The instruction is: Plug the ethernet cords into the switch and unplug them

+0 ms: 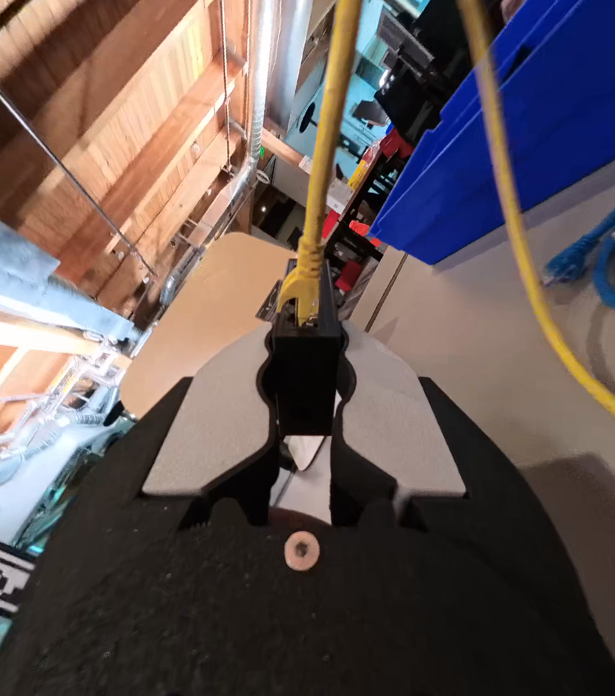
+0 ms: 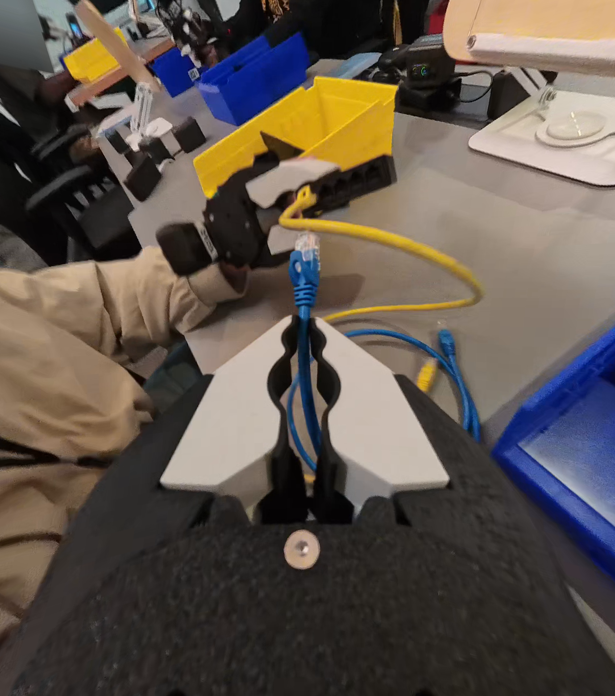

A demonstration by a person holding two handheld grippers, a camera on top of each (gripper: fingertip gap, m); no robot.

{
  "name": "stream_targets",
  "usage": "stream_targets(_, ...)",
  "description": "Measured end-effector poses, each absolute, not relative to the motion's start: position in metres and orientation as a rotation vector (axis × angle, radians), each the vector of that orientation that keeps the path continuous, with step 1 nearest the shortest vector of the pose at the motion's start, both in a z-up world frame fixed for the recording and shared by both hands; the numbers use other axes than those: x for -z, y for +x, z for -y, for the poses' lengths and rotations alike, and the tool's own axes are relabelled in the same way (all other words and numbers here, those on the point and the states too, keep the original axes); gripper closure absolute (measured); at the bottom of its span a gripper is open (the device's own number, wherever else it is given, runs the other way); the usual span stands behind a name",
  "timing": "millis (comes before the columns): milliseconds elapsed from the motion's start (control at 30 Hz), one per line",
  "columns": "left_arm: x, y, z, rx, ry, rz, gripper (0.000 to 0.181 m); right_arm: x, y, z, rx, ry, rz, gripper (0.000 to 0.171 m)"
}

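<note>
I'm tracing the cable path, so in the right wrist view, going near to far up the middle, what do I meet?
Right gripper → blue ethernet cord in its fingers → clear plug → yellow ethernet cord → black switch → yellow bin.

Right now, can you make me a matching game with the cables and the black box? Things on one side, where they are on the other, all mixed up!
Things:
1. yellow ethernet cord
2. blue ethernet cord
3. black switch
4. yellow bin

Places:
A. clamped in the left gripper
B. on the table behind the switch
C. plugged into the switch
D. pinched in the right gripper, plug free in the air

Pairs: 1-C, 2-D, 3-A, 4-B
</note>
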State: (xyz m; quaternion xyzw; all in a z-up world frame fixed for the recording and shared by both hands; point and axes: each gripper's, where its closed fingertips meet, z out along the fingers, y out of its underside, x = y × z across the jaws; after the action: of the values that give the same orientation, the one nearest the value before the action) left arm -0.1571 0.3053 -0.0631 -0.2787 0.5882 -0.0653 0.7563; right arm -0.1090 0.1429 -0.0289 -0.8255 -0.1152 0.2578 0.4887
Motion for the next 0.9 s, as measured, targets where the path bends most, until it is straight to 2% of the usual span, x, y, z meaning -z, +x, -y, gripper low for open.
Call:
stream_targets(133, 0.067, -0.154, -0.293, 0.163, -0.525, -1.324, 0.154, 0.029, -0.135, -0.165, -0.677, -2.067, 0.366, 0.167)
stream_targets(200, 0.071, -0.153, -0.295, 0.147, -0.532, -1.336, 0.154, 0.033, -0.146, -0.158, -0.573, -2.126, 0.505, 0.167)
stream_targets(267, 0.072, -0.153, -0.295, 0.149, -0.530, -1.340, 0.154, 0.044, -0.150, -0.141, -0.490, -2.187, 0.676, 0.167)
stream_targets(433, 0.069, -0.157, -0.318, 0.099, -0.663, -1.302, 0.154, 0.090, -0.135, -0.116, -0.575, -2.366, 0.691, 0.167)
stream_targets(533, 0.074, -0.155, -0.316, 0.061, -0.603, -1.341, 0.154, 0.068, -0.145, -0.113, -0.708, -2.250, 0.706, 0.167)
stream_targets(633, 0.080, -0.150, -0.298, -0.041, -0.441, -1.386, 0.154, 0.032, -0.135, -0.135, -0.624, -2.168, 0.627, 0.166)
stream_targets(733, 0.082, -0.147, -0.283, -0.034, -0.376, -1.398, 0.154, 0.028, -0.116, -0.172, -0.465, -2.207, 0.471, 0.167)
stream_targets(900, 0.081, -0.148, -0.276, -0.063, -0.327, -1.395, 0.154, 0.078, -0.149, -0.198, -0.598, -2.346, 0.489, 0.167)
